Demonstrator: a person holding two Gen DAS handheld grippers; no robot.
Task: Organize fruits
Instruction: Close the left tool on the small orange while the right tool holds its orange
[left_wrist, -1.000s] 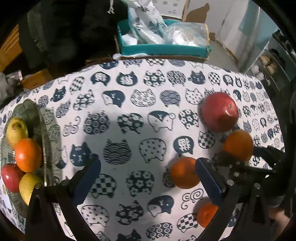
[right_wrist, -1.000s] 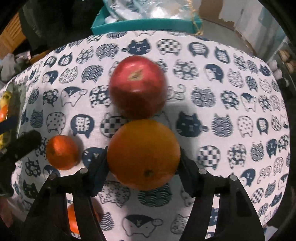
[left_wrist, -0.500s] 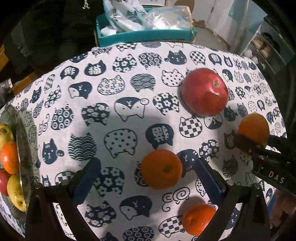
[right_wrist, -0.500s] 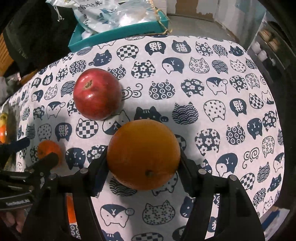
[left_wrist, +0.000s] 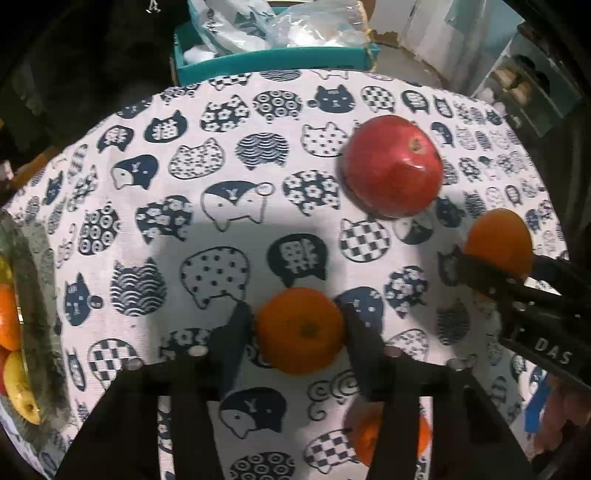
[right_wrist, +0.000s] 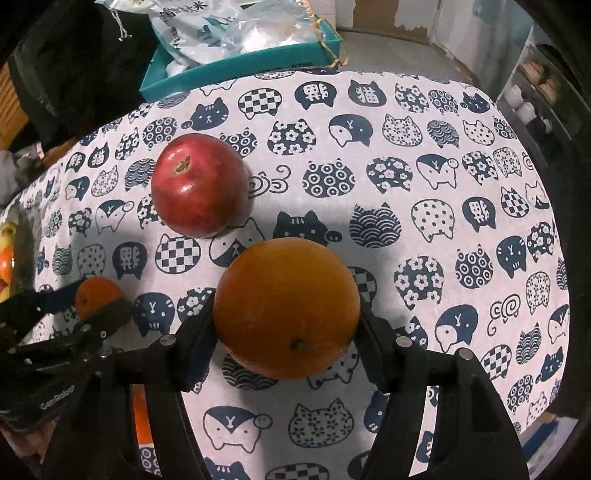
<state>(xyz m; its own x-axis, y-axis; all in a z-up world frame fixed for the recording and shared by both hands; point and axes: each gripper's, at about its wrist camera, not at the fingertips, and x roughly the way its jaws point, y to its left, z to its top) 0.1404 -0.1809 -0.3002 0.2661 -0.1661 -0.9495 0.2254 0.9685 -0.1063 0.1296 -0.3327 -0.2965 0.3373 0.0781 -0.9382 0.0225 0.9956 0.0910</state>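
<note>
Here we have the small mandarin (left_wrist: 300, 329) squarely between the left gripper (left_wrist: 297, 325) fingers, both pads pressed to its sides, sitting on the cat-print tablecloth (left_wrist: 229, 206). A second ago those jaws stood wide apart with the mandarin off toward the right finger; now they have clamped on it. Beyond the mandarin lies the red apple (left_wrist: 393, 170). To the mandarin's right, our right gripper (right_wrist: 286, 314) holds the large orange (right_wrist: 286, 308) clamped, as before. Far left of the mandarin sits the fruit bowl (left_wrist: 35, 295).
</note>
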